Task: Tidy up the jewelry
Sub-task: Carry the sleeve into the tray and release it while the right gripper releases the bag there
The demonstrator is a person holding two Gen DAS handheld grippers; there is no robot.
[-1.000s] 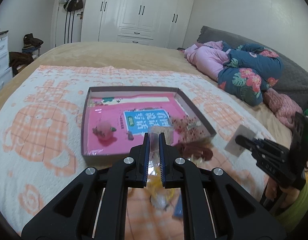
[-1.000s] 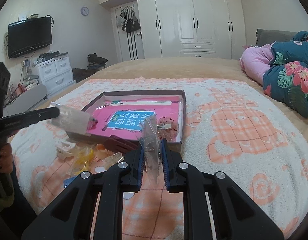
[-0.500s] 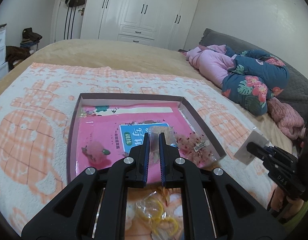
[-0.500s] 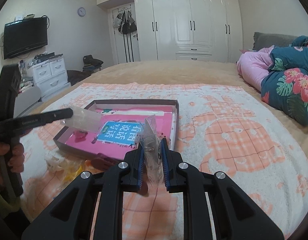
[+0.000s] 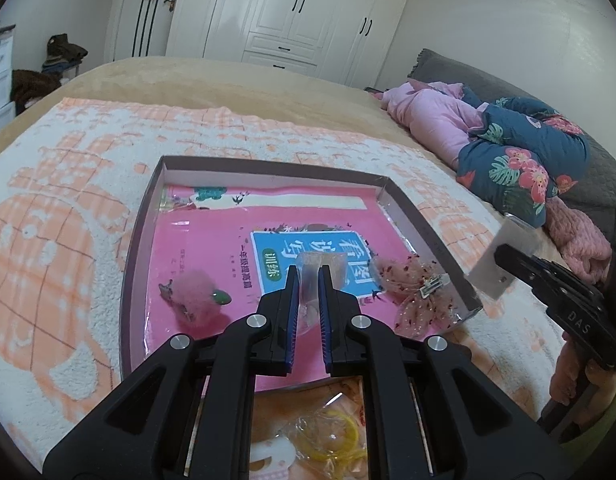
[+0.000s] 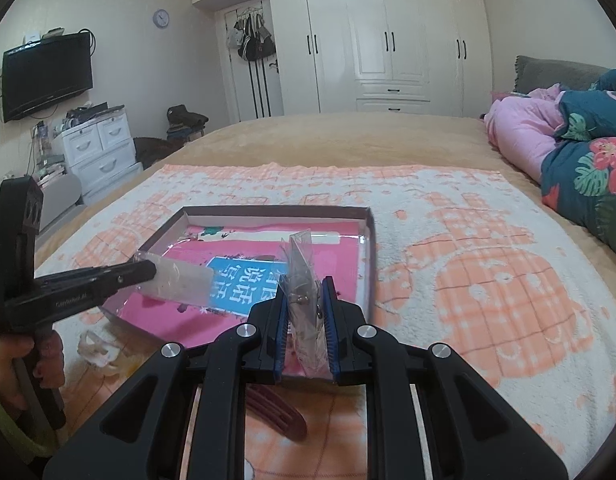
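i had the left gripper pinched shut on a small clear plastic packet above the shallow brown cardboard tray; the right gripper clamped a crinkled clear jewelry bag at the tray's near edge.

The left gripper with its clear packet has moved from the near edge of the shallow box to above the box's pink floor; the right gripper has drawn closer to the box.
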